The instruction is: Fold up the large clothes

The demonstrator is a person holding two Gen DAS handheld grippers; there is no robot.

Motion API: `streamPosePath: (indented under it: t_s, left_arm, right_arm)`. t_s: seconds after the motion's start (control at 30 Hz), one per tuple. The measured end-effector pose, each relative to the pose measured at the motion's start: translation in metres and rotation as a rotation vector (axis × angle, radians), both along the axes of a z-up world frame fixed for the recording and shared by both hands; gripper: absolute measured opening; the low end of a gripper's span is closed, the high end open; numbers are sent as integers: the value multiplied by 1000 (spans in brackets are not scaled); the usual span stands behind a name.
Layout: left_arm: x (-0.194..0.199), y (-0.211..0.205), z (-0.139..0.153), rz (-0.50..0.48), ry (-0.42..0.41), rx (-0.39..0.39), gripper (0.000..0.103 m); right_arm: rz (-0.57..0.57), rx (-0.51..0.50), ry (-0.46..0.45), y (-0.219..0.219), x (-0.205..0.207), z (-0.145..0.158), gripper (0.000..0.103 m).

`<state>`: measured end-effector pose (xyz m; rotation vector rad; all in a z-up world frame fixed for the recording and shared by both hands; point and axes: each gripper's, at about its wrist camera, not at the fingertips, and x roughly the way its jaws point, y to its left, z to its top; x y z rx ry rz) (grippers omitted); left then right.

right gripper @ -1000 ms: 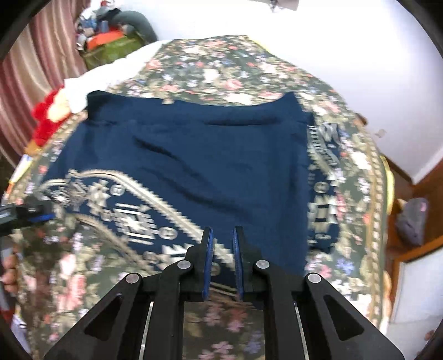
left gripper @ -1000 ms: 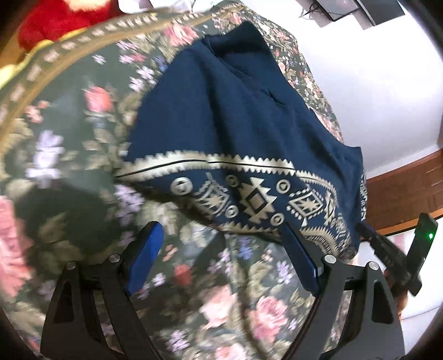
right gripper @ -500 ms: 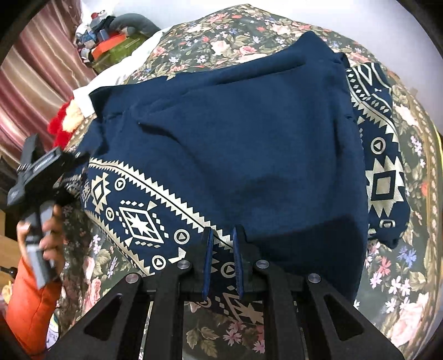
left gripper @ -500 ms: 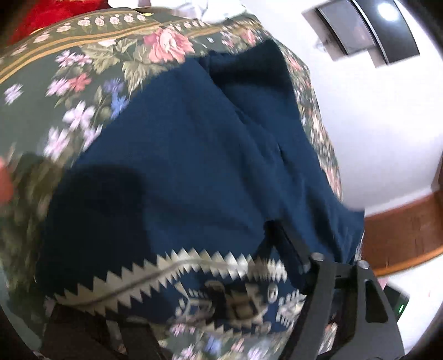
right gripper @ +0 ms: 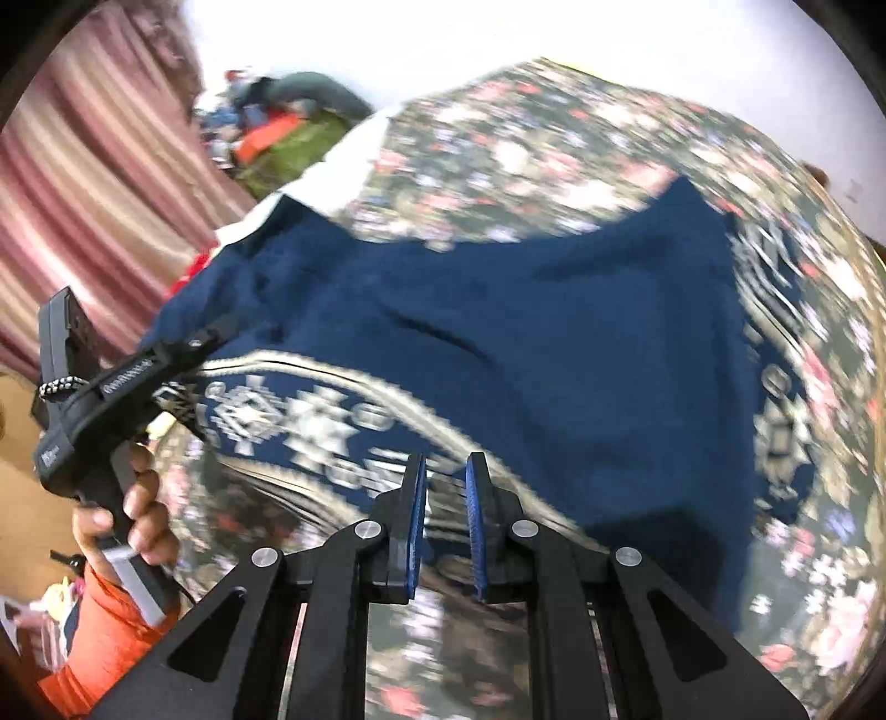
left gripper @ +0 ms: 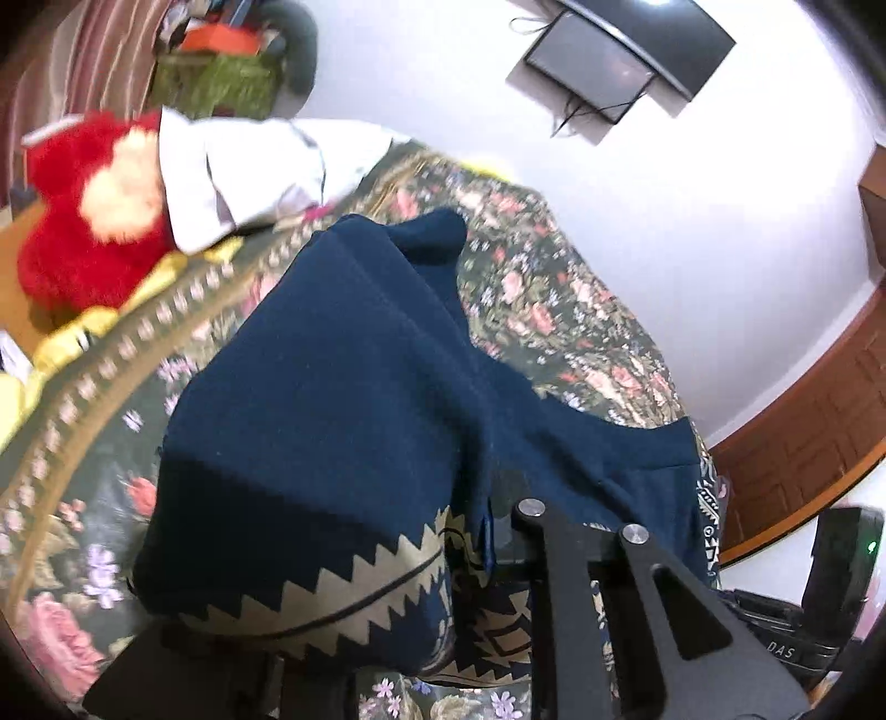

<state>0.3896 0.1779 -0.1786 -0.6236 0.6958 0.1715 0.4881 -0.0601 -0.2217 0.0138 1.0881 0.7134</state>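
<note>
A large navy garment with a cream patterned border lies on a floral bedspread. In the left wrist view my left gripper is shut on the garment's patterned hem, and the cloth drapes over and hides its left finger. In the right wrist view the garment is spread across the bed, and my right gripper is shut on the patterned hem at the near edge. The left gripper also shows there at the garment's left corner, held by a hand in an orange sleeve.
A red plush toy and a white pillow lie at the head of the bed. A striped curtain hangs at the left. A wooden cabinet stands at the right, and dark screens hang on the white wall.
My left gripper went from open in front of the hem to shut on it, and lifted the cloth. My right gripper stayed shut on the hem and the view shifted.
</note>
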Motion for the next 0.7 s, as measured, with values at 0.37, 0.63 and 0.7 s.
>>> streamPosePath:
  t_s: [0.37,0.63,0.7]
  left_arm:
    - [-19,-15,-15,-21,77,146,10]
    - [-6,-60,35,-119,-37,250,9]
    - [0,-82,49,-167,-74,274,9]
  right_arm:
    - [64,13,281,60,11,-86,9]
    - [32,-1,199,21,-2,-42,10]
    - [6,-4,138,1,-10,-25,10]
